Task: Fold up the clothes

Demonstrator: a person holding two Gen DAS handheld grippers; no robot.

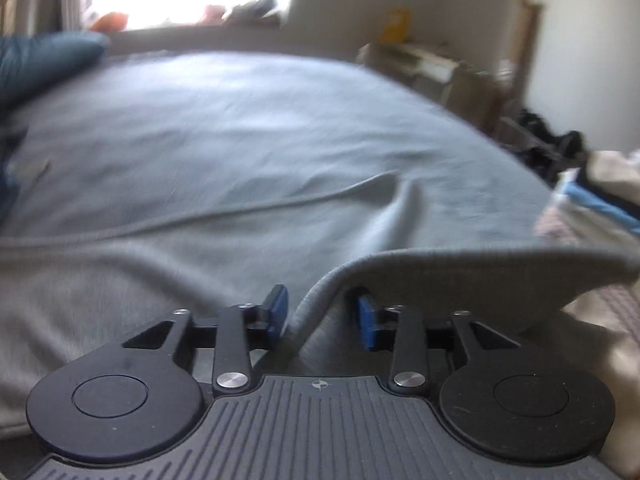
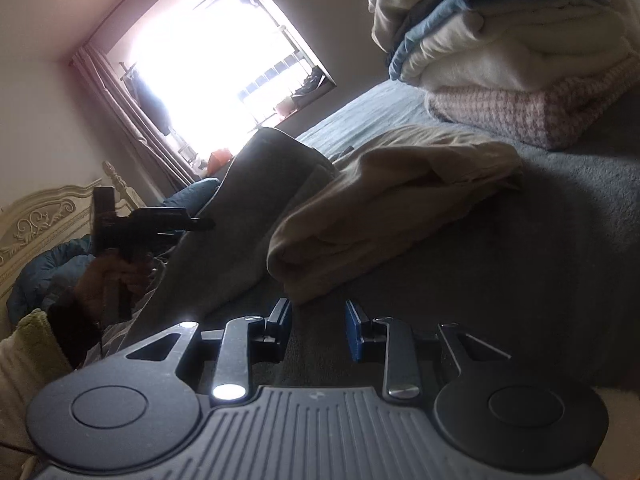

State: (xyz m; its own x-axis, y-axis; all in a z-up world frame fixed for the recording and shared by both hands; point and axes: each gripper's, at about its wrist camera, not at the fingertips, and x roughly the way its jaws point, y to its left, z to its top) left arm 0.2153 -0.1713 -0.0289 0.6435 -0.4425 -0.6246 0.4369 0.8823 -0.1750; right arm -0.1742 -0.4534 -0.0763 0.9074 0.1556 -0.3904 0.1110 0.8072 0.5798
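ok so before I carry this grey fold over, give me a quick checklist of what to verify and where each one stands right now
1. Grey garment edge sits between the left gripper pads: ok, a raised fold runs through the gap.
2. Left pads pressing on that fold: cannot tell; the cloth hides the contact.
3. Right gripper has cloth: not ok; its jaws stand apart over dark fabric, gripping nothing.
4. Beige garment out of the fold's path: cannot tell; it lies bunched just beyond the right gripper.
5. Folded stack safely aside: ok, it sits apart on the bed.
6. Garment lying flat: not ok, a long crease crosses it.
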